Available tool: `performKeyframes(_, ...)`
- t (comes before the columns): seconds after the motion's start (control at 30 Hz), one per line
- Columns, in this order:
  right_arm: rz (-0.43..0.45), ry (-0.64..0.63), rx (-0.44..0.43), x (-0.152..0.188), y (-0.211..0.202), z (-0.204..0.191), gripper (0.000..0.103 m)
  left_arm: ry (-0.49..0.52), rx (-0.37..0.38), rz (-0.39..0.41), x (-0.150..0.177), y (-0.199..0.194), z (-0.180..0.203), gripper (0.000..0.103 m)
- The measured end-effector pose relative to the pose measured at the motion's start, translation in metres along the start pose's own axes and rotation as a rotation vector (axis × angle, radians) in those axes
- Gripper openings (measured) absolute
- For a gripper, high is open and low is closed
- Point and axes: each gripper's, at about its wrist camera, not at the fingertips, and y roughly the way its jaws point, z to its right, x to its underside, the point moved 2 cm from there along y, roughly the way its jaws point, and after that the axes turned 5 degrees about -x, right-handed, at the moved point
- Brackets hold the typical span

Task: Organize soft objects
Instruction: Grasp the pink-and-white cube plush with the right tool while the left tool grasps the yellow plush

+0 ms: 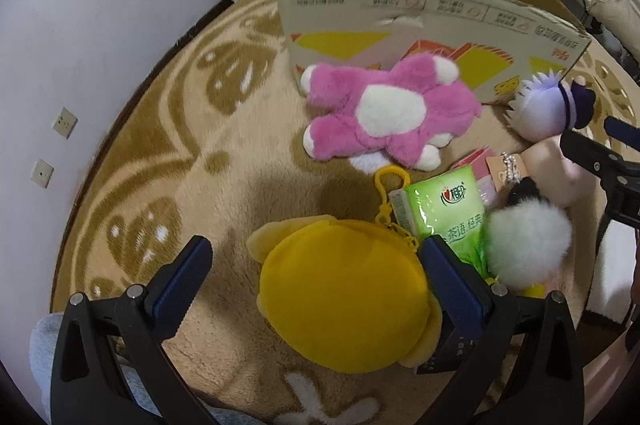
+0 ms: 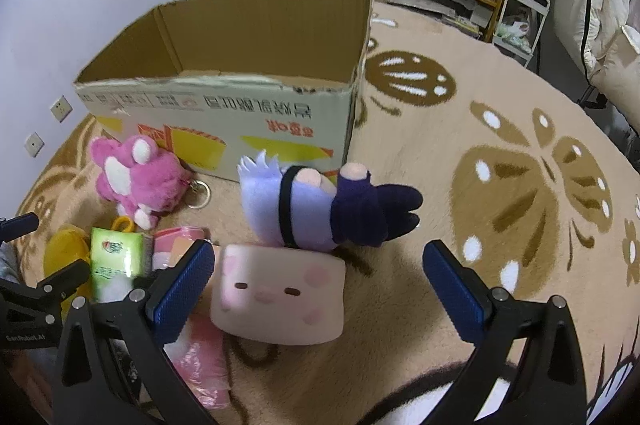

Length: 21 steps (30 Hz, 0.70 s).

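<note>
Left wrist view: left gripper spread wide, blue-padded fingers on either side of a round yellow plush pouch with a yellow plastic clip, lying on the beige patterned carpet; contact with the pads impossible to judge. At 1 o'clock of the pouch, a green tissue pack and a white fluffy pompom just beside it. At 12 o'clock, a pink and white plush toy flat on the carpet against the open cardboard box. At 2 o'clock, a lilac-haired doll in a dark purple outfit.

Right wrist view: right gripper open wide, clamped on nothing, with a pale pink square plush with a face on the carpet between the fingers, closer to the left one. Touching it at 12 o'clock, the lilac-haired doll on its side. At 10 o'clock, the pink plush toy beside the box wall, with the tissue pack and yellow pouch at 9 o'clock.
</note>
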Motion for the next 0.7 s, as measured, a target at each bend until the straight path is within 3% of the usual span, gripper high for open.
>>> performKeyframes(0.27, -0.045, 0.024, -0.035, 0.005, 0.016, 0.006, 0.103, -0.089, 0.074, -0.073, 0.004, 0.01, -0.009, 0.103)
performKeyframes(0.4, -0.055, 0.045, -0.06, 0.006, 0.018, 0.008, 0.103, -0.098, 0.114, -0.098, 0.006, 0.011, -0.008, 0.093)
performKeyframes(0.57, -0.077, 0.063, -0.124, 0.008, 0.021, 0.009, 0.086, -0.111, 0.151, -0.123, 0.007, 0.012, -0.006, 0.087)
performKeyframes(0.7, -0.087, 0.062, -0.159, 0.009, 0.022, 0.007, 0.066, -0.101, 0.151, -0.13, 0.007, 0.013, -0.004, 0.084)
